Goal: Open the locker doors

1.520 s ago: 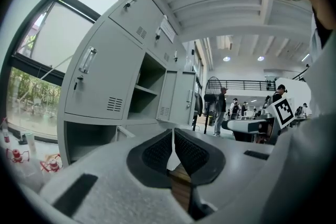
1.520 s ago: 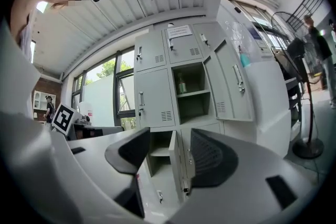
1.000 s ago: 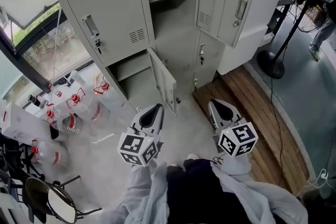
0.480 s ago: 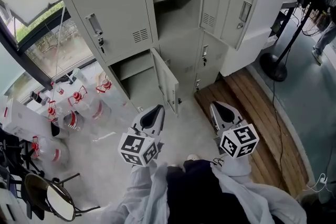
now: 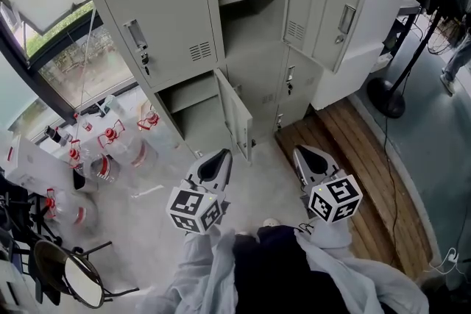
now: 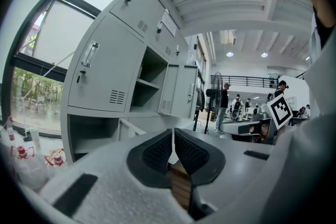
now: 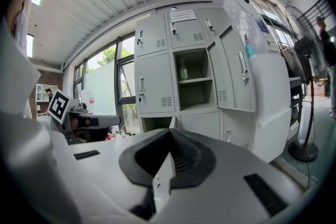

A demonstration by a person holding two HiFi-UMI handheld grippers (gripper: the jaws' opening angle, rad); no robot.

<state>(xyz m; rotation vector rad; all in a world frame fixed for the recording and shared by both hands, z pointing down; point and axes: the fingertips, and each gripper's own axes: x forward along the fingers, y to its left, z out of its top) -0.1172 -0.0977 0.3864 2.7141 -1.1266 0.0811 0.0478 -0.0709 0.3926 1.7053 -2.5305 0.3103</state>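
Observation:
The grey locker bank (image 5: 158,18) stands ahead of me. Its left middle door with the handle (image 5: 136,37) is closed. The middle compartment (image 5: 250,4) stands open, its door (image 5: 335,11) swung out to the right. Below it a low door (image 5: 234,114) hangs open and the one beside it (image 5: 294,81) is closed. My left gripper (image 5: 218,156) and right gripper (image 5: 302,152) hover side by side over the floor, well short of the lockers. Both are shut and empty, as the left gripper (image 6: 172,134) and right gripper (image 7: 170,134) show in their own views.
Several plastic bottles with red caps (image 5: 110,151) lie on the floor at the left, by the window. A wooden platform (image 5: 353,158) and a fan stand (image 5: 386,95) are at the right, next to a white cabinet (image 5: 375,18). People (image 6: 224,102) stand far off in the hall.
The head view has drifted a little. Both grippers and the locker doors stand as before.

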